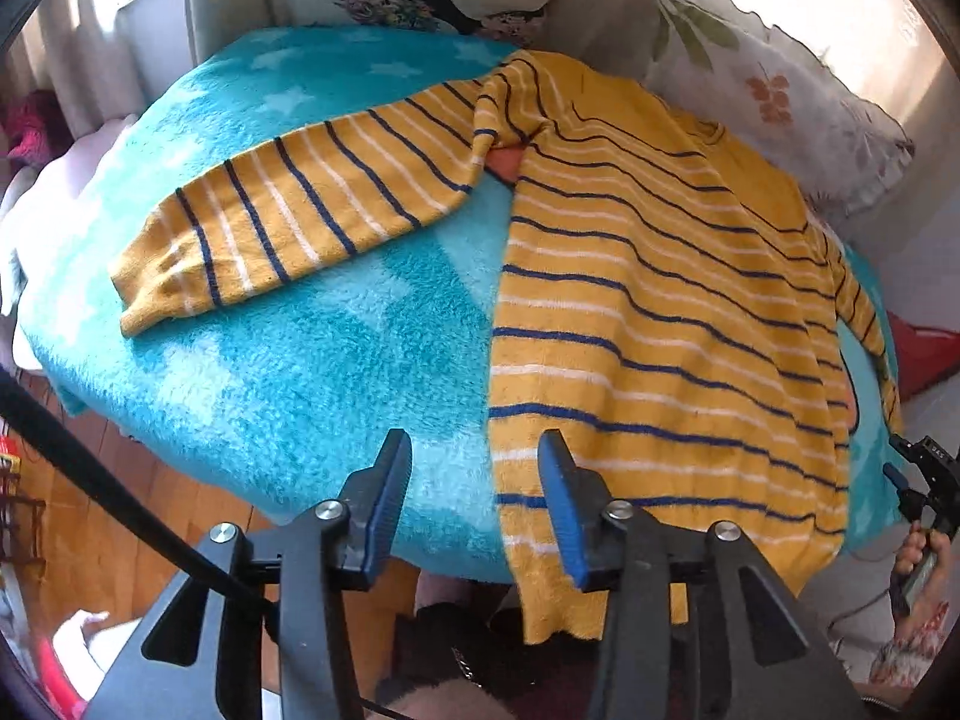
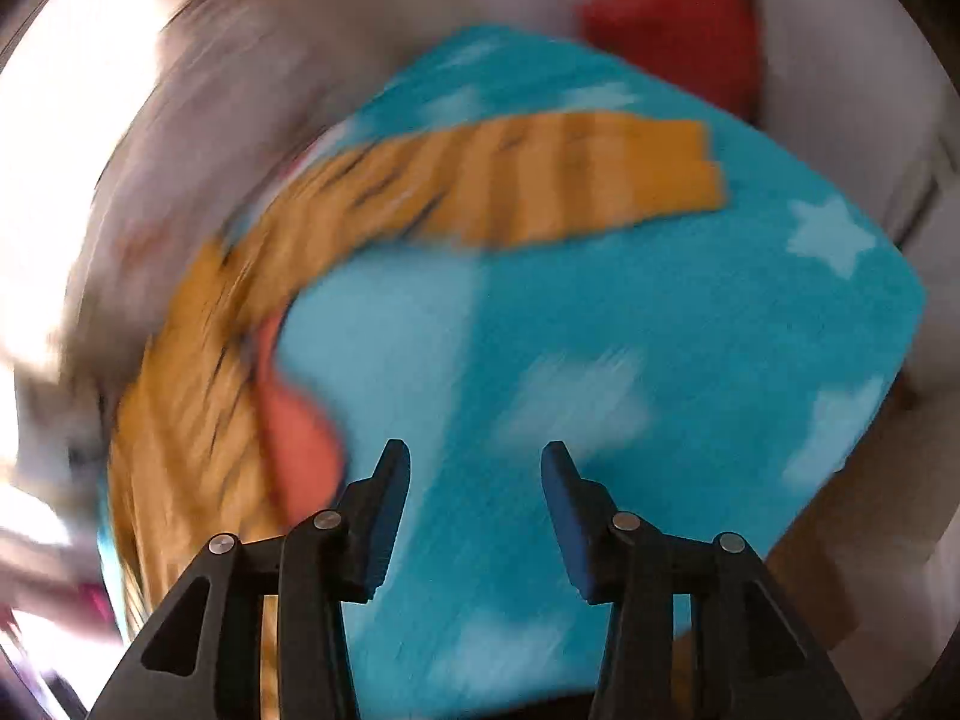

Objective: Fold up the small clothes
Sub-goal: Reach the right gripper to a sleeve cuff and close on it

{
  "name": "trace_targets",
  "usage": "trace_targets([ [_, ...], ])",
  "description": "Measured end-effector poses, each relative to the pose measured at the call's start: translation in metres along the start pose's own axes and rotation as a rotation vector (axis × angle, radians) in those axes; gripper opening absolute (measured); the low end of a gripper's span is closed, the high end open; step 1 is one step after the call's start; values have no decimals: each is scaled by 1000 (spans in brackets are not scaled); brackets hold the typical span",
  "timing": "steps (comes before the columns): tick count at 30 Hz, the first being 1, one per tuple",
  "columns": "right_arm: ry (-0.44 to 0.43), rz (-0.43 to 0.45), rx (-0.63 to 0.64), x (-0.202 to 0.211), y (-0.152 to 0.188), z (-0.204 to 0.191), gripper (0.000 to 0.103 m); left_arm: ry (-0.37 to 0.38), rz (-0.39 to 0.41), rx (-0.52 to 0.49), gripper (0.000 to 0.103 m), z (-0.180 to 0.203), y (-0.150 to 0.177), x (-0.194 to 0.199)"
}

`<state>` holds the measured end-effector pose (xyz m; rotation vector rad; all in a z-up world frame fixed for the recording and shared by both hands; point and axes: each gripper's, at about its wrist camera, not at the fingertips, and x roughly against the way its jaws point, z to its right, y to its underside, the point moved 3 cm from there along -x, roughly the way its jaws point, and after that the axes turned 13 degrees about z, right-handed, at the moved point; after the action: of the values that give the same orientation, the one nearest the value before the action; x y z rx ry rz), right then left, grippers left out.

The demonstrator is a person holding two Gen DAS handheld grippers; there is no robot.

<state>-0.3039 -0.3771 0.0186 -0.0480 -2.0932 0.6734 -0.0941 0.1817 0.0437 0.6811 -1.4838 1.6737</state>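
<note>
Yellow striped sweater (image 1: 660,312) lies flat, 1 sleeve (image 1: 288,222) outstretched.

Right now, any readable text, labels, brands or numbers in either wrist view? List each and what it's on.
No text reads with confidence.
Small white characters on the right tool's black body, seen at the edge of the left wrist view: too small to read.
Yellow striped knit sweater: no visible label or print.
Turquoise fleece blanket with pale stars: stars only, no words.
Right wrist view: motion-blurred, nothing legible.
</note>
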Motion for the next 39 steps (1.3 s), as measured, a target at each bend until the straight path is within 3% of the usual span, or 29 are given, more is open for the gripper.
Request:
trace_targets([
  [3, -9, 36, -115, -16, -32, 22, 55, -8, -8, 11, 43, 20, 0, -6],
  [8, 5, 82, -170, -36, -71, 27, 59, -11, 14, 22, 48, 43, -10, -4],
  [9, 3, 81, -172, -40, -78, 28, 56, -13, 23, 27, 48, 48, -13, -3],
  [11, 6, 52, -171, -49, -88, 32, 8, -19, 34, 34, 48, 54, -18, -2],
  [13, 6, 59, -177, -50, -101, 40, 6, -34, 47, 43, 48, 59, -24, -1],
  [19, 150, 214, -98, -19, -169, 63, 5, -104, 78, 84, 49, 51, -37, 1],
  [22, 199, 259, -23, -13, -197, 50, 1, -122, 85, 112, 49, 42, -39, 1],
  [24, 174, 259, 9, -13, -205, 31, 1, -122, 84, 125, 49, 37, -40, -1],
  [26, 139, 247, 62, -13, -202, 4, 1, -115, 79, 135, 50, 32, -40, -5],
  [28, 49, 184, 108, -19, -184, -27, 1, -97, 74, 146, 50, 26, -42, -10],
  [31, -68, 68, 74, -23, -142, -46, 2, -63, 82, 140, 50, 18, -46, -16],
  [33, -88, 8, 19, -26, -109, -42, 6, -54, 73, 129, 50, 10, -49, -22],
  [35, -69, -16, -59, -29, -83, -27, 35, -35, 66, 137, 50, 0, -55, -27],
  [36, -60, -22, -111, -31, -73, -15, 42, -31, 63, 140, 50, -5, -57, -29],
  [39, -22, -14, -242, -39, -60, 16, 46, -25, 40, 149, 50, -13, -63, -35],
])
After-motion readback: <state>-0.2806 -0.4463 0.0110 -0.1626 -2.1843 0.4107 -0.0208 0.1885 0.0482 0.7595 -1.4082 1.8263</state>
